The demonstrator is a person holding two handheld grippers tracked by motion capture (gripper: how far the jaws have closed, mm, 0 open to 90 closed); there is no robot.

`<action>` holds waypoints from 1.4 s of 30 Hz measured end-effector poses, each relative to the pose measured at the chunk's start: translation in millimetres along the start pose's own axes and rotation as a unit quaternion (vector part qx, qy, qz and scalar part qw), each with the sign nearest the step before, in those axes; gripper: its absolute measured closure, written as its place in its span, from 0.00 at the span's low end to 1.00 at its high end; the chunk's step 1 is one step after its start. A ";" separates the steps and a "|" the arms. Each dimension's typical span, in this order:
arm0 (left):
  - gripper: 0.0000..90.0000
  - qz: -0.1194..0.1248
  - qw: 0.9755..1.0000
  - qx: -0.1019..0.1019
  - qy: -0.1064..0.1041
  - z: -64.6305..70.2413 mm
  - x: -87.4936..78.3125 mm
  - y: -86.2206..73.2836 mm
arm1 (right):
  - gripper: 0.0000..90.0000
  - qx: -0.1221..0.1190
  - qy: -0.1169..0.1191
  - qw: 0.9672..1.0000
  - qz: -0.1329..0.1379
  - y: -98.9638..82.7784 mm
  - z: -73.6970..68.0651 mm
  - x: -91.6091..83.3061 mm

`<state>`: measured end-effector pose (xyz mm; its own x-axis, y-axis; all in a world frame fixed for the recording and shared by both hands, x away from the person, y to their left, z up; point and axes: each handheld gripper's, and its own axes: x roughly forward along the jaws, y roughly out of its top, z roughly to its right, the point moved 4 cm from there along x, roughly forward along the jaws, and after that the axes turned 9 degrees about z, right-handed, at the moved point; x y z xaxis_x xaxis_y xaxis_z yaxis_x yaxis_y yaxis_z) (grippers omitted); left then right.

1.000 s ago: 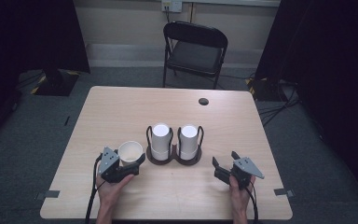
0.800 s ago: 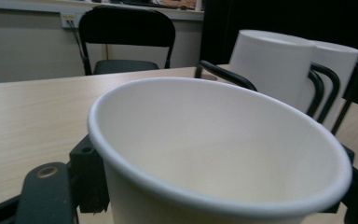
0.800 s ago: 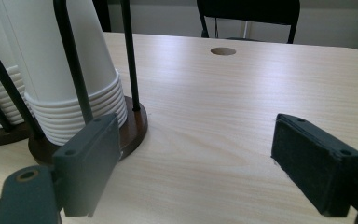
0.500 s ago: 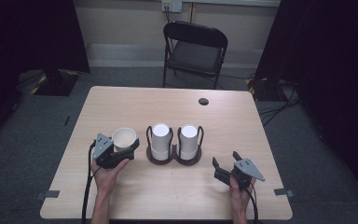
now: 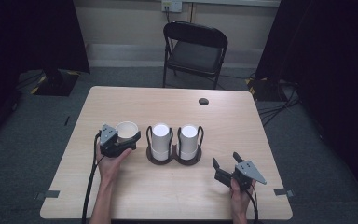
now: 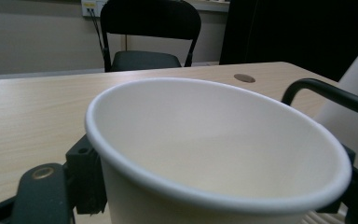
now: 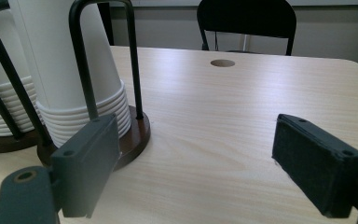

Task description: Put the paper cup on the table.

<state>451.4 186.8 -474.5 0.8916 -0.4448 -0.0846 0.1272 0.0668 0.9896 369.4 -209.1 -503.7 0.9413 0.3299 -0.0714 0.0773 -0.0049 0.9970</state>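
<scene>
My left gripper (image 5: 127,138) is shut on a white paper cup (image 5: 127,130), held mouth up just left of the cup holder. In the left gripper view the cup (image 6: 214,154) sits between both jaws, with the pads against its sides. Two stacks of upside-down white cups (image 5: 161,139) (image 5: 189,140) stand in a dark wire holder on a brown base (image 5: 175,161). My right gripper (image 5: 223,169) rests near the table's front right with its jaws wide apart and nothing between them. In the right gripper view (image 7: 196,163) the nearer cup stack (image 7: 70,60) stands to the left.
The wooden table (image 5: 242,126) has a round cable hole (image 5: 203,101) at the back right. A black folding chair (image 5: 193,51) stands behind the far edge. Cables trail from both grippers off the front edge.
My left gripper has carried the cup away from the person and slightly left, staying beside the holder. The right gripper has not moved.
</scene>
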 end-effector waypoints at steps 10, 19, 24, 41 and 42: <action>0.22 -0.007 1.000 -0.021 0.019 -19.7 17.8 -8.0 | 0.17 -0.003 0.006 1.000 -0.009 -0.4 -0.5 1.9; 0.22 -0.011 1.000 -0.016 0.014 -17.9 19.8 -11.0 | 0.17 0.007 -0.002 1.000 -0.013 -0.5 1.2 2.1; 0.21 -0.029 0.999 -0.022 0.013 -20.1 22.7 -19.4 | 0.17 0.007 -0.007 1.000 -0.013 -0.5 1.6 2.0; 0.17 -0.076 0.997 0.009 0.015 -22.6 21.7 -30.2 | 0.17 0.016 -0.009 1.000 -0.016 -0.6 3.1 2.9; 0.17 -0.079 0.997 0.012 0.017 -22.6 21.1 -30.1 | 0.17 0.016 -0.009 1.000 -0.016 -0.6 3.1 2.9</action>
<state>476.2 195.6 -508.7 0.8757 -0.4173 -0.2429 0.2569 -0.0232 0.9662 373.1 -211.0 -504.5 0.9440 0.3130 -0.1041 0.1177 -0.0246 0.9927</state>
